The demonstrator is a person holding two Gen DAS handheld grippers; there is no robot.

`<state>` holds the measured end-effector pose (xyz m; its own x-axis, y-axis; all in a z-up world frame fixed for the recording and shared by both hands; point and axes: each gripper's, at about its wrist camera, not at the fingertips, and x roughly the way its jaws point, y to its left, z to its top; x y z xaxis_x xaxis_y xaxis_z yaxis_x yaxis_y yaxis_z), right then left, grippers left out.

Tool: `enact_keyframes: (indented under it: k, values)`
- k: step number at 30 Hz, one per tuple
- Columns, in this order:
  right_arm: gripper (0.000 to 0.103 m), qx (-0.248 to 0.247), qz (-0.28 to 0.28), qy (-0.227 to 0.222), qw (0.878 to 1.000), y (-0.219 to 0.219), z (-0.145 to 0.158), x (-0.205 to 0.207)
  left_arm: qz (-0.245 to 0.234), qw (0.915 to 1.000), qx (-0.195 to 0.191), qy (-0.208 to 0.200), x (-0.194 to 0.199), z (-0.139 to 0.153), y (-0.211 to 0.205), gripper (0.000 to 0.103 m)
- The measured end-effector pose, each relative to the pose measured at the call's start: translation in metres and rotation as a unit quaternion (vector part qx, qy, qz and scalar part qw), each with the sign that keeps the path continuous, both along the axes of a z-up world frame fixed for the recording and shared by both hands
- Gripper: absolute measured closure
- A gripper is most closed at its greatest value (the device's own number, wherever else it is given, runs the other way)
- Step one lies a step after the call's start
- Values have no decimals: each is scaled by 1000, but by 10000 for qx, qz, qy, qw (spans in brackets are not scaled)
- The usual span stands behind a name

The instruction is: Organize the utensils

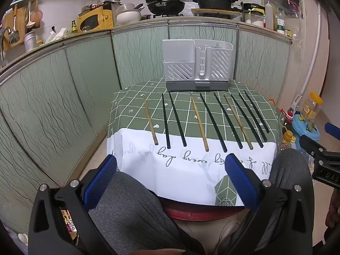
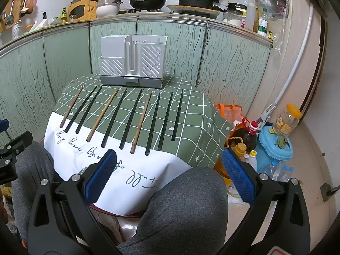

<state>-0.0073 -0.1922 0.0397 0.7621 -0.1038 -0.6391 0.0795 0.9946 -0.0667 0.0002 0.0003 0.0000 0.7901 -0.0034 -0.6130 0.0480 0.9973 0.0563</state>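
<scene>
chopsticks [image 1: 204, 121] lie in a row of ten on the green checked cloth of the small bench [image 1: 131, 116], three wooden ones among seven black ones, thick ends toward the white printed edge. behind their tips stands the grey utensil holder [image 1: 196, 68], upright on its drawer base. left tool [image 1: 171, 163] hangs over the person's grey-clad knees [image 1: 127, 204], blue pads spread wide with nothing between them. right tool [image 2: 169, 159] likewise gapes wide and empty, short of the row.
</scene>
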Motion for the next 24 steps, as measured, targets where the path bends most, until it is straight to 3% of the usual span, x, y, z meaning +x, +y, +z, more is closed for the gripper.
enact_keyframes:
  k: [24]
  values:
    - [8,-12,-14,-47,10000,1,3,-1,-4,10000,-5,-30,-1,1,1,4]
